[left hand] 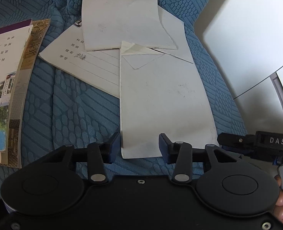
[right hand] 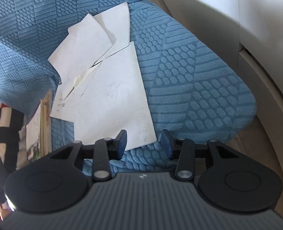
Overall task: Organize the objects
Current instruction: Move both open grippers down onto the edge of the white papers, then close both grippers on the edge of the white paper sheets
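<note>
Both grippers are down over the nearest white booklet [left hand: 164, 103], lying on the blue textured sofa cover [left hand: 74, 105].

Left gripper [left hand: 140, 146]: jaws part-open, straddling the booklet's near-left corner. Pads aren't pressing on it, so nothing is gripped.

Right gripper [right hand: 144, 143]: jaws part-open, the near-right corner sitting between them. Left pad is close to the paper edge; contact can't be confirmed. No hold.

Step looks like a two-handed pickup of the front booklet, pre-grasp. The next move probably needs the pads under or over the near edge, then a pinch, since the thin cover lies flat on soft fabric.

Ahead of the jaws: more loose white booklets [left hand: 120, 19] overlapping, one with a torn, folded cover corner. Left of the left gripper: a stack of printed books [left hand: 9, 76], well apart. Right side: a pale panel [left hand: 246, 38] near, and the cushion edge drops off right of the right gripper. Room is open towards us.
</note>
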`<state>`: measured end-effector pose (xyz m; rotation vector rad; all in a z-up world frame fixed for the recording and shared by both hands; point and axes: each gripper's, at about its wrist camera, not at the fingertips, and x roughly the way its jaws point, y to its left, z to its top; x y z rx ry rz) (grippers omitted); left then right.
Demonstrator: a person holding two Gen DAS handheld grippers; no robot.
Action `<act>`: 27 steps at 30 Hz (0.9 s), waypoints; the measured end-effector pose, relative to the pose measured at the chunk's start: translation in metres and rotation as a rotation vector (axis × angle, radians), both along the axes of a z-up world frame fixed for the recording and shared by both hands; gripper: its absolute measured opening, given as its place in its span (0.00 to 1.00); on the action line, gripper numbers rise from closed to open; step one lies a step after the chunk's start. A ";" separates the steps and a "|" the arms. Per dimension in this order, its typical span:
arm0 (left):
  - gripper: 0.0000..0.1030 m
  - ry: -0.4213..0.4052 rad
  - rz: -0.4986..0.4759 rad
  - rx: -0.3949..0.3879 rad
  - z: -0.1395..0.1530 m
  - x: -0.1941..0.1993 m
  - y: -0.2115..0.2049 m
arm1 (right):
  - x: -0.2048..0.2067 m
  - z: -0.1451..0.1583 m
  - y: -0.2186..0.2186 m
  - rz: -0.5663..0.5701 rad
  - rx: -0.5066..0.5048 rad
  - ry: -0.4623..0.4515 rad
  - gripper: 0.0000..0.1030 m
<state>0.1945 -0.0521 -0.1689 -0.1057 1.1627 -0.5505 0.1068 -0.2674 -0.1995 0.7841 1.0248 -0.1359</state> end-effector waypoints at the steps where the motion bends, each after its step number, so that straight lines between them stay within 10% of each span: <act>1: 0.33 -0.008 -0.004 0.010 0.000 -0.001 0.000 | 0.004 0.000 0.001 0.008 -0.002 0.003 0.41; 9: 0.31 -0.024 -0.008 0.015 0.000 -0.003 0.001 | 0.008 -0.007 -0.009 -0.035 0.105 -0.018 0.44; 17: 0.31 -0.036 -0.002 0.017 0.001 -0.005 0.000 | 0.007 -0.033 -0.017 -0.097 0.469 -0.123 0.42; 27: 0.32 -0.041 0.002 0.009 0.001 -0.007 0.001 | 0.003 -0.012 -0.016 -0.181 0.237 -0.069 0.44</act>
